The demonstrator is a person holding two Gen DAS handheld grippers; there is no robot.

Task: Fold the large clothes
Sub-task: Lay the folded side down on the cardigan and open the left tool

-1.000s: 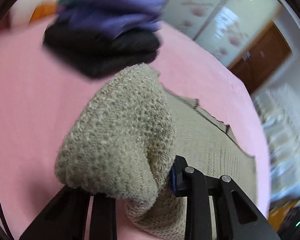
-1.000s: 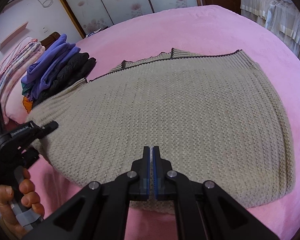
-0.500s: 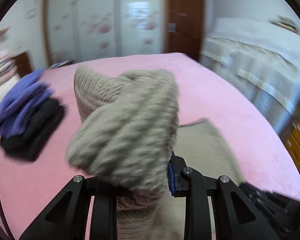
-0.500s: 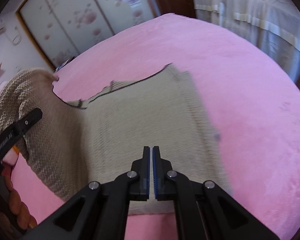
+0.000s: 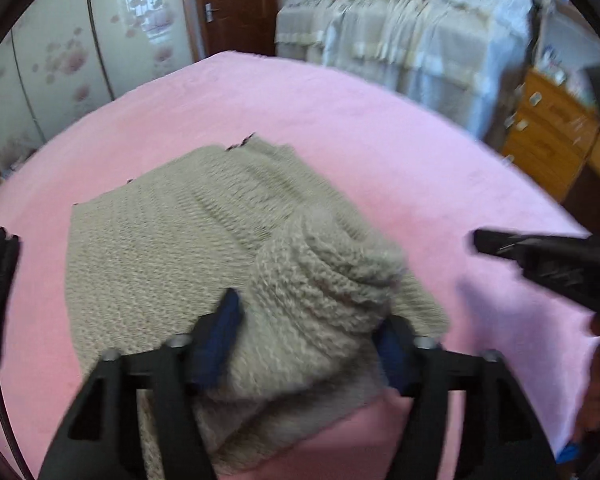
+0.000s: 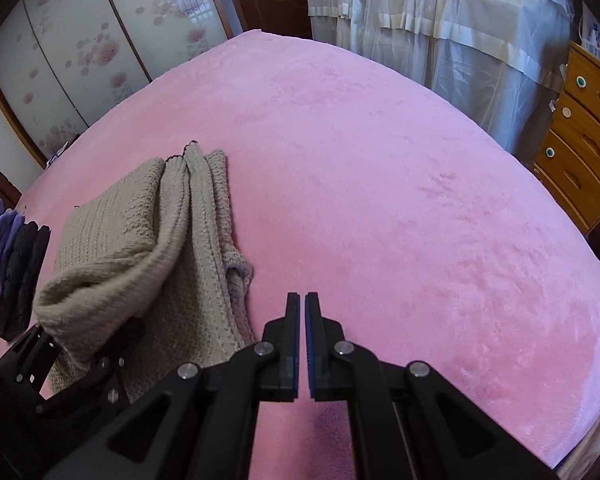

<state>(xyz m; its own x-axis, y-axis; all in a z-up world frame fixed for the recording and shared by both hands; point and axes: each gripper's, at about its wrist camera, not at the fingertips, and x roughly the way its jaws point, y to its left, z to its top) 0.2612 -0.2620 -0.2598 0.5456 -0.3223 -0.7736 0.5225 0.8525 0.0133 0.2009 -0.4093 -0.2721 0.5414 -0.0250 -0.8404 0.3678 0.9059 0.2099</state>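
A beige knit sweater point(image 5: 172, 248) lies folded over on the pink bed point(image 5: 340, 120). My left gripper point(image 5: 312, 320) has its jaws spread wide, with a bunched fold of the sweater point(image 5: 320, 280) resting between the blue pads. In the right wrist view the sweater point(image 6: 148, 240) lies doubled at left, its edge draped over the left gripper point(image 6: 80, 356). My right gripper point(image 6: 303, 316) is shut and empty, over bare pink blanket to the right of the sweater. The right gripper also shows in the left wrist view point(image 5: 540, 256).
A stack of purple and black clothes point(image 6: 12, 264) sits at the bed's left edge. A wooden dresser point(image 6: 580, 128) and a curtained white bed point(image 6: 440, 20) stand beyond the far right side. Floral wardrobe doors point(image 6: 80, 48) line the back.
My left gripper has carried the sweater's edge across to the right, folding it over itself, and its jaws have opened. My right gripper stayed shut and swung right, off the sweater.
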